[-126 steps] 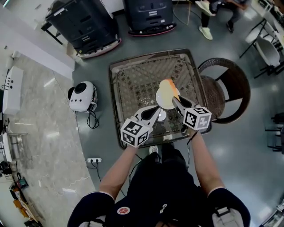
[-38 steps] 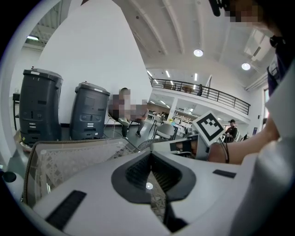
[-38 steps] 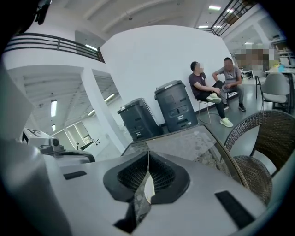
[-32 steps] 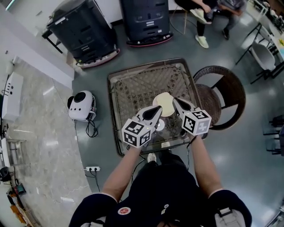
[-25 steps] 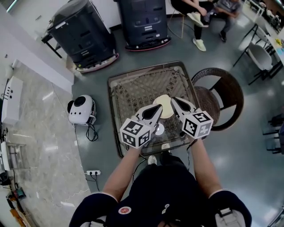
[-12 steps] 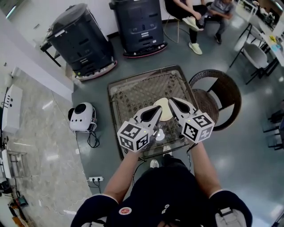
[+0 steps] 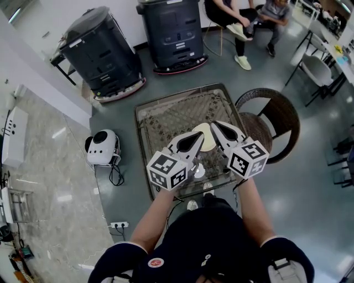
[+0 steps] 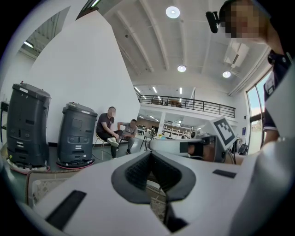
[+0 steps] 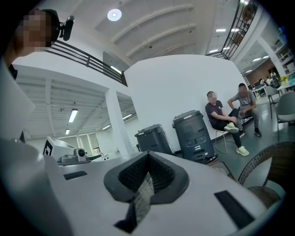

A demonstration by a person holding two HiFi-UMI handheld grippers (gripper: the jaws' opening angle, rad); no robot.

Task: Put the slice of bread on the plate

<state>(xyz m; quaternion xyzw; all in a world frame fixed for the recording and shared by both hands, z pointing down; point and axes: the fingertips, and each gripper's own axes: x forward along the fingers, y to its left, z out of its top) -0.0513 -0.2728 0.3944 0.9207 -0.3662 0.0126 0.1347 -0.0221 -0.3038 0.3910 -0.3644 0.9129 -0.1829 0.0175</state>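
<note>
1. Bread (image 7: 206, 135) lies on a plate on a table, in a high white hall with a glossy grey floor (image 7: 310, 182) and a marble-patterned strip (image 7: 50, 182) along the left.
2. Two tall dark grey machines (image 7: 102, 50) on round bases stand beyond the table, and two people (image 7: 249, 16) sit on chairs near them.
3. The square table (image 7: 166, 119) has a brown woven top inside a raised rim. A round dark wicker chair (image 7: 271, 119) stands just beside its right edge.
4. The left gripper (image 7: 200, 134) and right gripper (image 7: 213, 125) are smooth white plastic with marker cubes. They hover over the table's near half, tips close to each other. On each, the ribbed black pads are pressed together with nothing between them.
5. The plate (image 7: 207, 147) is round and pale. The cream slice on it is hard to separate from the plate.
6. Five seconds ago the slice showed orange-brown at the plate's far edge, by the right gripper's tip. Now both grippers are raised, look larger in the head view and cover the plate's sides.
</note>
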